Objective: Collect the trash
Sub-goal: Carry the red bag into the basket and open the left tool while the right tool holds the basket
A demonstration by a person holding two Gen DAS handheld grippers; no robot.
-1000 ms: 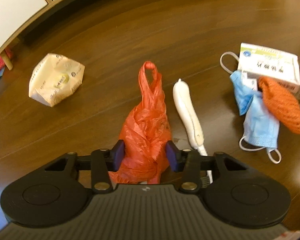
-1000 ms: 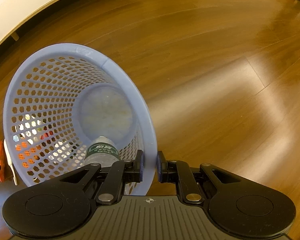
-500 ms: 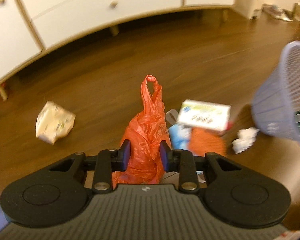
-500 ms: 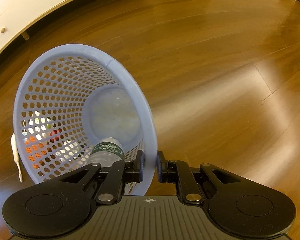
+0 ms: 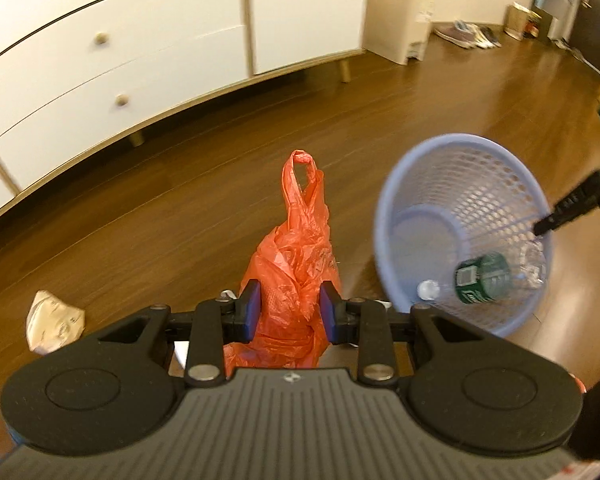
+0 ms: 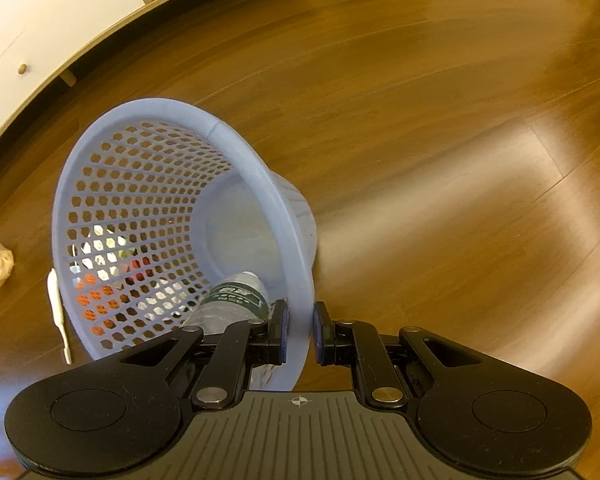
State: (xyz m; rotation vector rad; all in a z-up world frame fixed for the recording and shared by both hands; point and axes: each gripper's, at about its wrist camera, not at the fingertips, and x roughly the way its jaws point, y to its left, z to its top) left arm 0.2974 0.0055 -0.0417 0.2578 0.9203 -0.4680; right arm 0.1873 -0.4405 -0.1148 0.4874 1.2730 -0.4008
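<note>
The left claw (image 5: 287, 312) has lifted the crumpled orange plastic bag (image 5: 296, 276) off the wooden floor (image 5: 180, 216), clamped on it; the perforated pale-blue plastic basket (image 5: 463, 232) sits at three o'clock, its rim pinched by the right claw (image 6: 299, 332).

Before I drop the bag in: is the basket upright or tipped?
Tipped. The basket mouth faces sideways toward the orange bag, a bottle lying against its lower wall.

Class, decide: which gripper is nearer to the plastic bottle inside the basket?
Right. The right gripper clamps the basket rim directly beside the bottle; the left gripper, shut on the orange bag, is outside the basket.
</note>
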